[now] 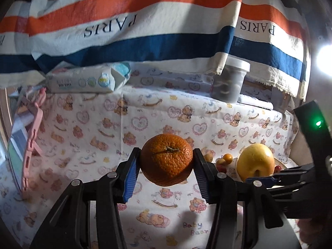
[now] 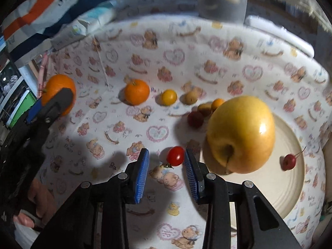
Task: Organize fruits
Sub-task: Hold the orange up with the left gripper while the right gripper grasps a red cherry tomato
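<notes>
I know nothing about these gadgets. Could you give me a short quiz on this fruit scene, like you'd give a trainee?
1. True or false: the left tool grips the big orange.
2. What lies on the plate with the yellow apple?
A. a small red fruit with a stem
B. a banana
C. a lemon
3. Fill in: the cherry tomato sits between the fingers of the ___ tool.

Key: 1 true; 2 A; 3 right.
</notes>
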